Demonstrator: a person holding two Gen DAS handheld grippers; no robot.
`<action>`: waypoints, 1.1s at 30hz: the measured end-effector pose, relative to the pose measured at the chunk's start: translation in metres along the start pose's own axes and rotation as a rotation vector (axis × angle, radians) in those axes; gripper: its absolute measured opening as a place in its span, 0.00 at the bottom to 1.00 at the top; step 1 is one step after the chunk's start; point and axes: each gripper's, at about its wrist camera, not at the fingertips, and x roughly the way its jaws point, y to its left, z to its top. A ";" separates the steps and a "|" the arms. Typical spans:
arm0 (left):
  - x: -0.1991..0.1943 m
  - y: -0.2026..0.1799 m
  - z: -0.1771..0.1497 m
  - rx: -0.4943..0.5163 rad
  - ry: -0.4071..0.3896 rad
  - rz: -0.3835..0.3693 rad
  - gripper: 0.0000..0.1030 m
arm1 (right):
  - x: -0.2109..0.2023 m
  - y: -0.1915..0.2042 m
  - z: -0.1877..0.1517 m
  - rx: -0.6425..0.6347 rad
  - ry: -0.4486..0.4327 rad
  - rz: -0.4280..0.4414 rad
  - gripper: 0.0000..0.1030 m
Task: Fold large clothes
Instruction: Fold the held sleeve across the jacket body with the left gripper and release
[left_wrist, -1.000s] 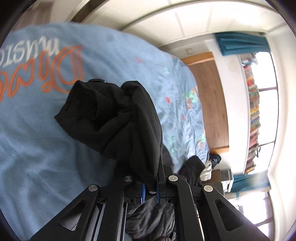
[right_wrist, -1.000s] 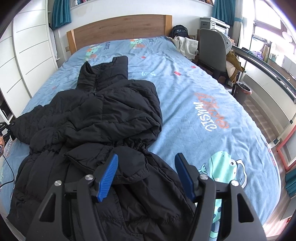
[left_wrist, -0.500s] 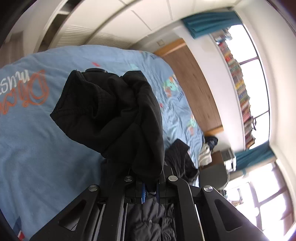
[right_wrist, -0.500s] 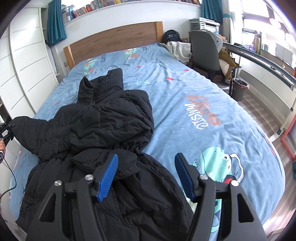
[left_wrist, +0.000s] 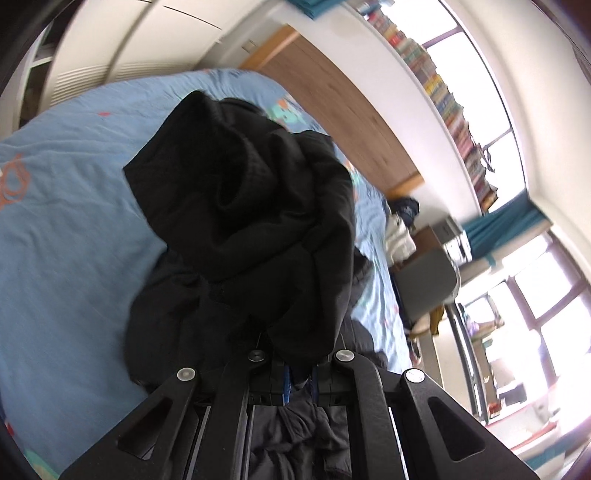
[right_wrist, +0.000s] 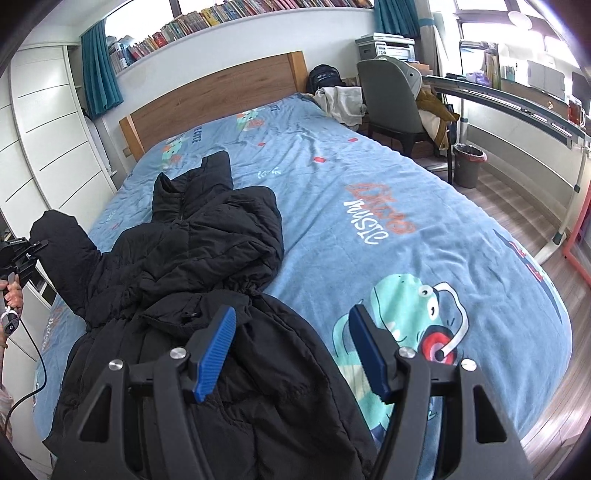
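Observation:
A long black puffer coat (right_wrist: 199, 266) lies lengthwise on the blue bed (right_wrist: 369, 177), collar toward the headboard. Its right sleeve is folded across the chest. My left gripper (left_wrist: 299, 384) is shut on the cuff of the coat's left sleeve (left_wrist: 251, 206), which bunches up over the jaws and hides the fingertips. In the right wrist view that gripper (right_wrist: 26, 251) holds the sleeve (right_wrist: 66, 254) up at the bed's left edge. My right gripper (right_wrist: 291, 350) is open and empty above the coat's lower part.
A wooden headboard (right_wrist: 214, 96) stands at the far end. White wardrobe doors (right_wrist: 48, 147) run along the left. A grey chair (right_wrist: 388, 99) draped with clothes, a desk rail and a bin (right_wrist: 469, 162) stand on the right.
My left gripper has lifted and turned with the sleeve, so its view now swings toward the headboard and windows. My right gripper has risen and drawn back a little, staying open.

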 end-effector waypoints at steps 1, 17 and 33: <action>0.008 -0.009 -0.005 0.009 0.014 -0.001 0.07 | -0.001 -0.002 -0.001 0.004 -0.001 0.001 0.61; 0.070 -0.037 -0.102 0.076 0.202 0.034 0.06 | -0.005 -0.027 -0.019 0.047 0.012 0.003 0.61; 0.082 -0.035 -0.144 0.096 0.316 0.067 0.30 | 0.003 -0.002 -0.031 -0.016 0.053 0.029 0.61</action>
